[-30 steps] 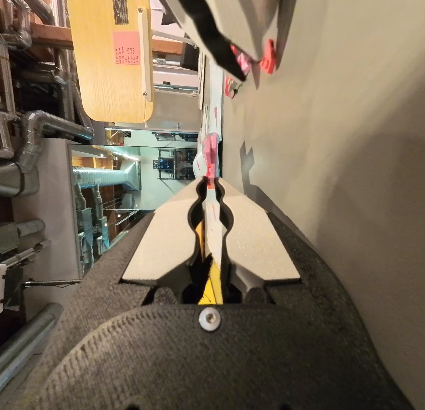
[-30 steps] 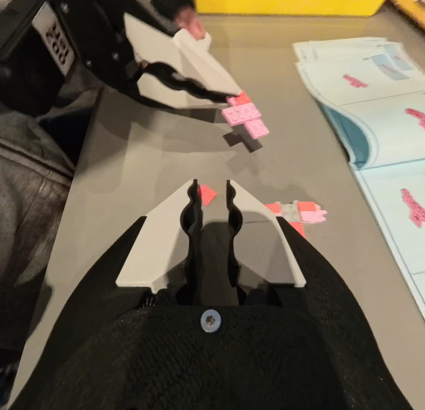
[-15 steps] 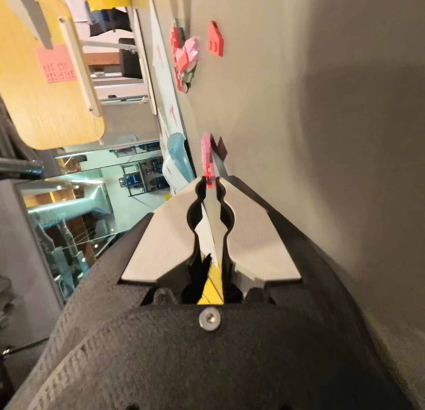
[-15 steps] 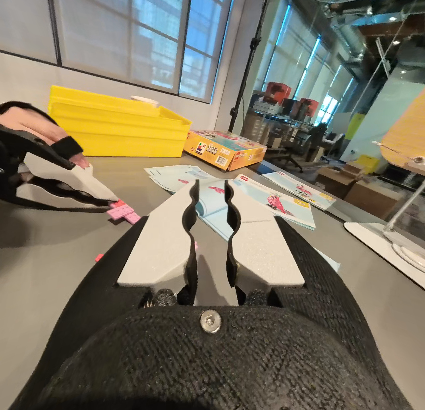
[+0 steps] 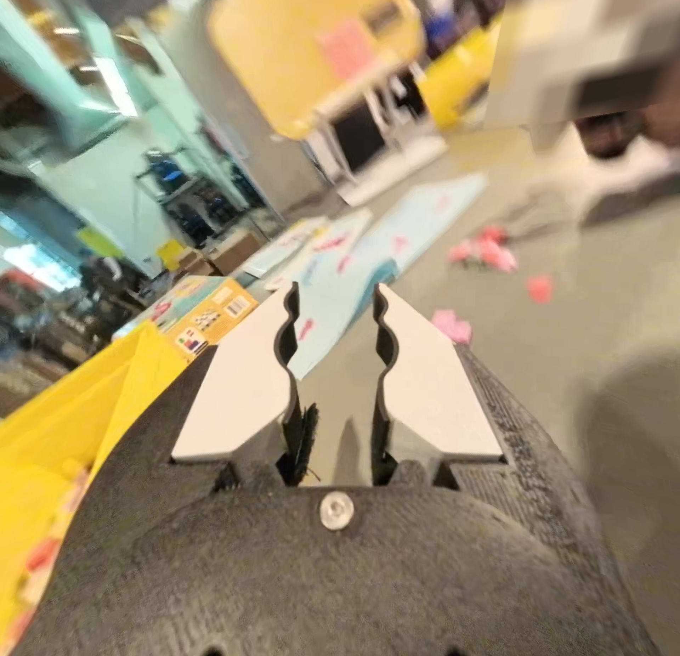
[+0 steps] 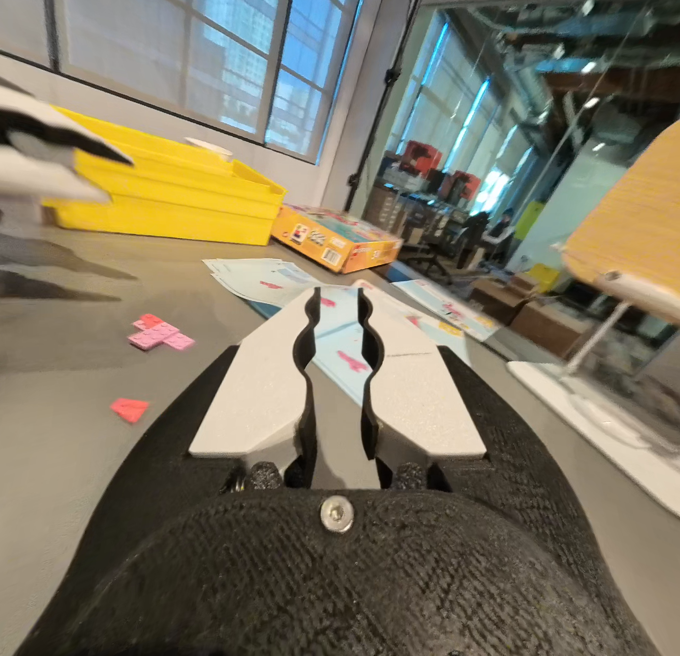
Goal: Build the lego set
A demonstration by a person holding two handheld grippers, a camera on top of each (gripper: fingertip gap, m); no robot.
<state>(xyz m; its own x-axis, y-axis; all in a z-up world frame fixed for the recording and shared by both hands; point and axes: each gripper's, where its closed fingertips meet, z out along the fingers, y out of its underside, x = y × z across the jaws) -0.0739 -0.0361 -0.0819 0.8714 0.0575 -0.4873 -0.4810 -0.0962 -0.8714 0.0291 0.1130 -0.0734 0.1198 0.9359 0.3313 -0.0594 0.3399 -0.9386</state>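
Note:
My left gripper [image 5: 336, 292] is open and empty above the grey table [image 5: 552, 380]; this view is blurred by motion. A pink plate assembly with a red piece [image 6: 160, 333] lies flat on the table, and shows just right of my left fingers [image 5: 450, 323]. A loose red wedge piece [image 6: 128, 408] lies nearer, also in the left wrist view [image 5: 539, 288]. A pink and red brick cluster [image 5: 482, 248] lies farther off. My right gripper [image 6: 339, 294] is open and empty, raised and pointing across the table. The left gripper [image 6: 117, 178] shows open at the upper left.
Open instruction booklets [image 6: 265, 281] lie ahead on the table. Stacked yellow trays [image 6: 176, 204] and an orange set box [image 6: 338, 241] stand at the back. A white stand base [image 6: 588, 399] and a wooden panel [image 6: 625, 233] are at the right. There is about 20 cm between the tips of the two grippers.
My left gripper has opened and let go of the pink plate assembly, which now lies on the table. It has rolled level and swung away. My right gripper has tilted up from the table.

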